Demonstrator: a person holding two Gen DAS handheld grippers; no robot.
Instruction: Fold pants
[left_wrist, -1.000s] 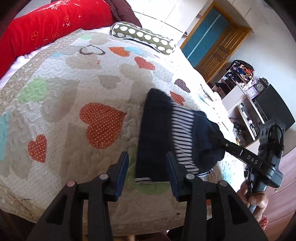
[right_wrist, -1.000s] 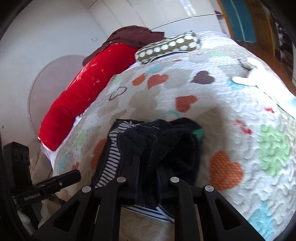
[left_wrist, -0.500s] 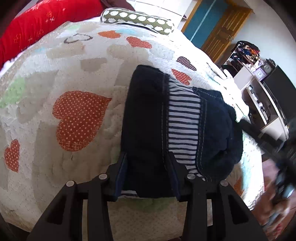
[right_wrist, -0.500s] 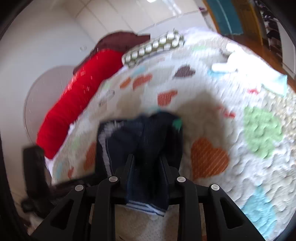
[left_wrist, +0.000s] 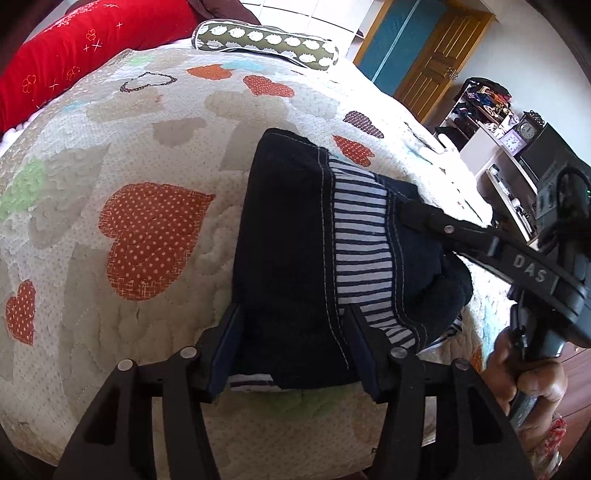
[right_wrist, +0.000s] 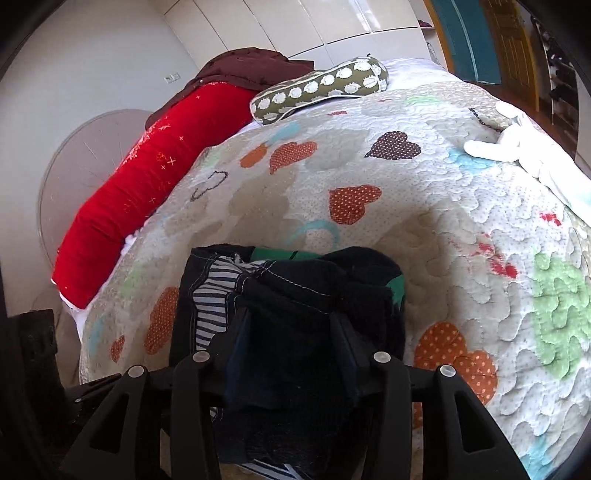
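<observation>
Releasing the folded pants (left_wrist: 295, 266) onto the quilt (left_wrist: 155, 122) is, I judge, the step in hand. The dark bundle, a striped lining showing, lies near the bed's front edge, beside an orange heart patch. The left gripper (left_wrist: 291, 347) straddles its near end; its jaws have just been opening and now stand apart, cloth between them but no pad visibly pressing. The right gripper (right_wrist: 291, 350) sits over the bulkier right-hand side, jaws likewise just opened, fabric loose between them. To finish well, let both jaws clear the cloth fully, then back straight out along the fingers so no hem snags and drags the fold open. The right side looks lumpy; patting it flat may help.
</observation>
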